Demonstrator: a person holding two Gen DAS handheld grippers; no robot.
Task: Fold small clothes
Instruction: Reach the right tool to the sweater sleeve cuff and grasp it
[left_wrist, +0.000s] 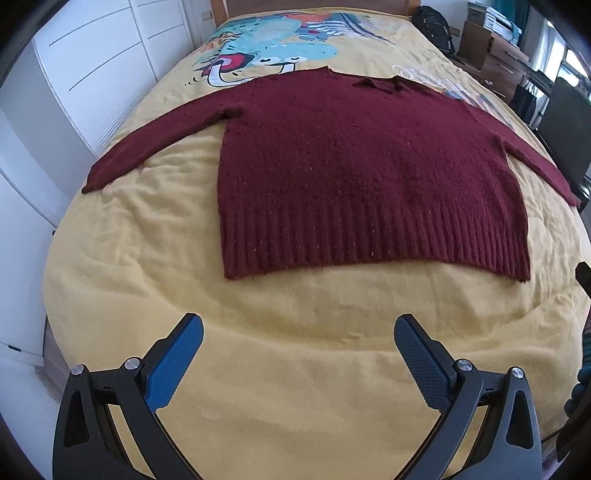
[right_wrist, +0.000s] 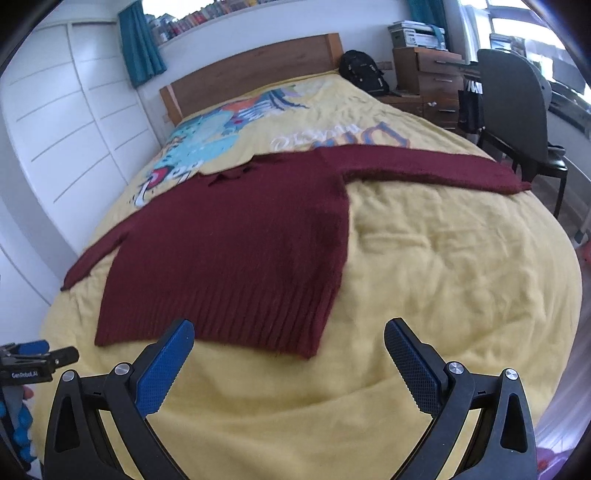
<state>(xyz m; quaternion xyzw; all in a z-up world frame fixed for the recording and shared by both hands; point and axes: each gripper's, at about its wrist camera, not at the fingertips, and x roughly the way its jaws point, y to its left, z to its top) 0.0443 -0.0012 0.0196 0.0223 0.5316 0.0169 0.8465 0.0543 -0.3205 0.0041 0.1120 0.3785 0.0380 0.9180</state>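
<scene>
Folding has not begun: the dark red knitted sweater (left_wrist: 369, 177) lies flat mid-frame on the yellow bedspread (left_wrist: 295, 332), while the left gripper (left_wrist: 299, 354) and right gripper (right_wrist: 288, 362), low in frame, gape wide and empty, so the next move is likely grasping a sleeve or hem corner.

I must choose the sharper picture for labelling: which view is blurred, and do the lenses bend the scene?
Left wrist view: sharp, the sweater shows its knit ribs clearly. Right wrist view: softer, the sweater looks smeared. Both views: strong fisheye bending, the bed bulges round, corners dark.

maroon knit sweater (left_wrist: 365, 173) | unfolded, flat, sleeves spread | on yellow bedspread (left_wrist: 295, 350), hem nearest
</scene>
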